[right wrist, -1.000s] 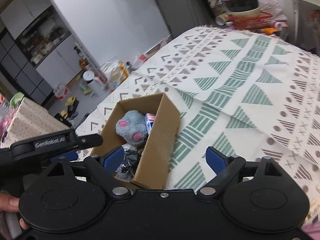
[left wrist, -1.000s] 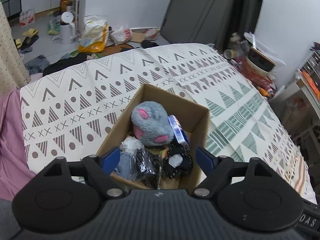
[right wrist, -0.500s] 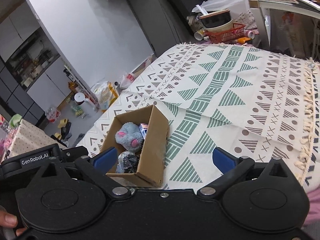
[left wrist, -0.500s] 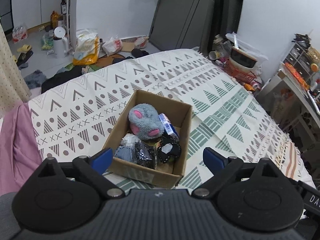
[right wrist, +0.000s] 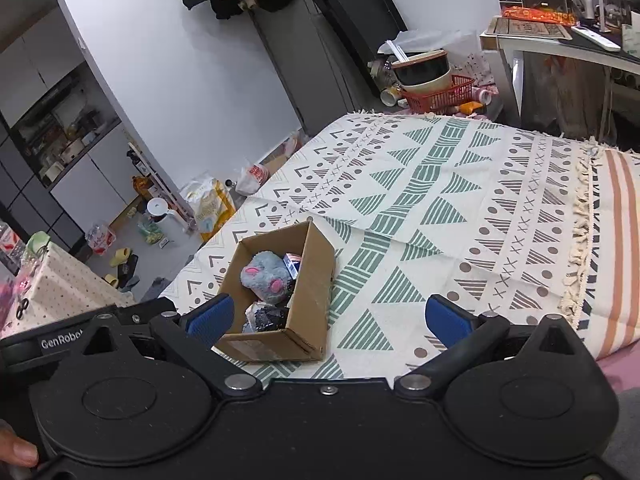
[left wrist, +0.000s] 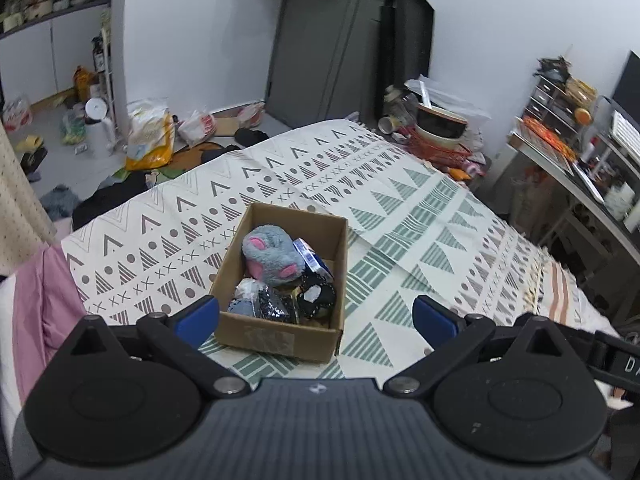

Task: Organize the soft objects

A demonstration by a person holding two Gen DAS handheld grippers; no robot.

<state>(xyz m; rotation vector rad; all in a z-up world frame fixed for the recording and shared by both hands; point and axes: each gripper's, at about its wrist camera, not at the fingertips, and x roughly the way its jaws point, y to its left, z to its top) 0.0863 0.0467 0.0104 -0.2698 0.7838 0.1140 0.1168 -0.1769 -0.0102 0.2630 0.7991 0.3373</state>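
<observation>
An open cardboard box (left wrist: 280,338) (right wrist: 310,304) sits on the patterned bedspread (left wrist: 420,216) (right wrist: 460,184). Inside lie a grey plush toy with pink patches (left wrist: 270,256) (right wrist: 266,278), a blue-and-white packet (left wrist: 310,258), a black-and-white soft item (left wrist: 318,296) and a dark bundle (left wrist: 266,306) (right wrist: 268,316). My left gripper (left wrist: 316,316) hangs open above and in front of the box, holding nothing. My right gripper (right wrist: 328,318) is open too, high over the bed, with the box between its blue fingertips in view. The left gripper's body (right wrist: 60,342) shows at the lower left of the right wrist view.
A pink sheet (left wrist: 44,300) lies at the bed's left side. The floor beyond holds bags (left wrist: 150,136), a white kettle (left wrist: 98,126) and slippers. A red basket with bowls (right wrist: 434,88) stands past the bed's far end. A cluttered desk (right wrist: 560,36) is at the right.
Both grippers have risen and drawn back from the box, which now looks smaller and farther. Both stay open. The box and its contents have not moved.
</observation>
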